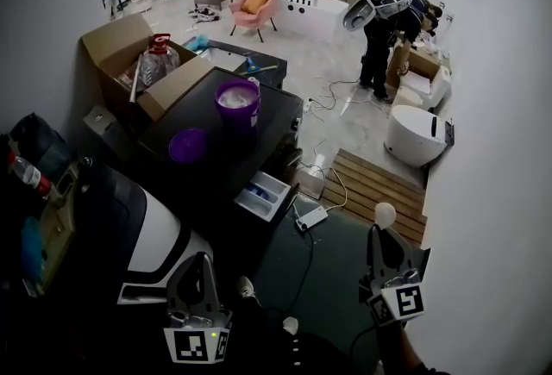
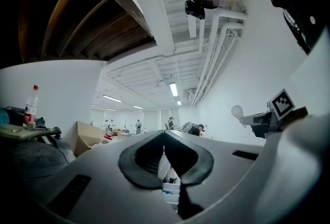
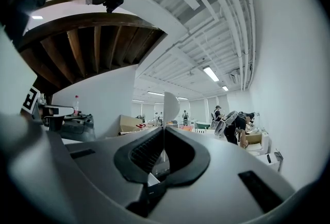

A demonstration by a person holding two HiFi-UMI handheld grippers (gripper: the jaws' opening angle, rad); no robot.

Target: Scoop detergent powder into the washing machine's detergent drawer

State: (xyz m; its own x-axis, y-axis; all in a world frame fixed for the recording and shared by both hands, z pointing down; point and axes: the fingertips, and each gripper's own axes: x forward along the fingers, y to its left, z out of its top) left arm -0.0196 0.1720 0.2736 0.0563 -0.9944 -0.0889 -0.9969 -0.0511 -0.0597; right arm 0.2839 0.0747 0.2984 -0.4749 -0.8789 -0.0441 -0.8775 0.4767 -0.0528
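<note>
Your right claw is clamped on a white scoop (bowl upward); your left claw is pressed together, empty; the detergent drawer lies ahead of it.

No readable text anywhere; only square coded markers on gripper cubes.

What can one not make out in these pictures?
Whether the spoon holds powder: too small in head view, edge-on in right gripper view.
The spoon's handle: hidden inside the right gripper's shut jaws.
The drawer compartments' contents: too small in head view; the left gripper covers most in its view.
</note>
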